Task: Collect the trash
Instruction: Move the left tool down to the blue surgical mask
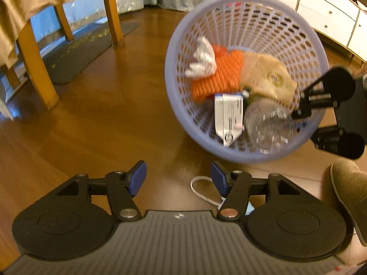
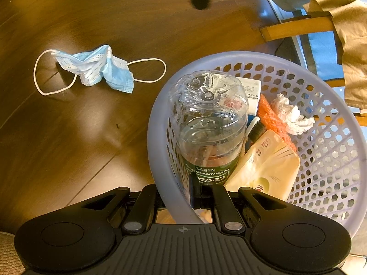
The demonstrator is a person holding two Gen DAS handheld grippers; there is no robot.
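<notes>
A lilac mesh basket [image 1: 169, 75] hangs tilted above the wooden floor, and my right gripper [image 2: 199, 194] is shut on its near rim [image 2: 154, 126]. Inside lie a clear plastic bottle [image 2: 206, 123], a white carton [image 1: 228, 116], orange netting [image 1: 220, 78], a crumpled tissue [image 2: 291, 114] and a beige packet [image 2: 268, 167]. A blue face mask [image 2: 96, 68] lies crumpled on the floor left of the basket. My left gripper [image 1: 179, 178] is open over bare floor with nothing between its blue pads [image 1: 137, 178]. One white ear loop [image 1: 201, 188] shows beside its right finger.
A table with wooden legs [image 1: 36, 68] and a gold cloth stands at the back left, over a dark mat [image 1: 75, 55]. White drawers [image 1: 330, 11] line the back right. A slippered foot [image 1: 351, 194] is close on the right.
</notes>
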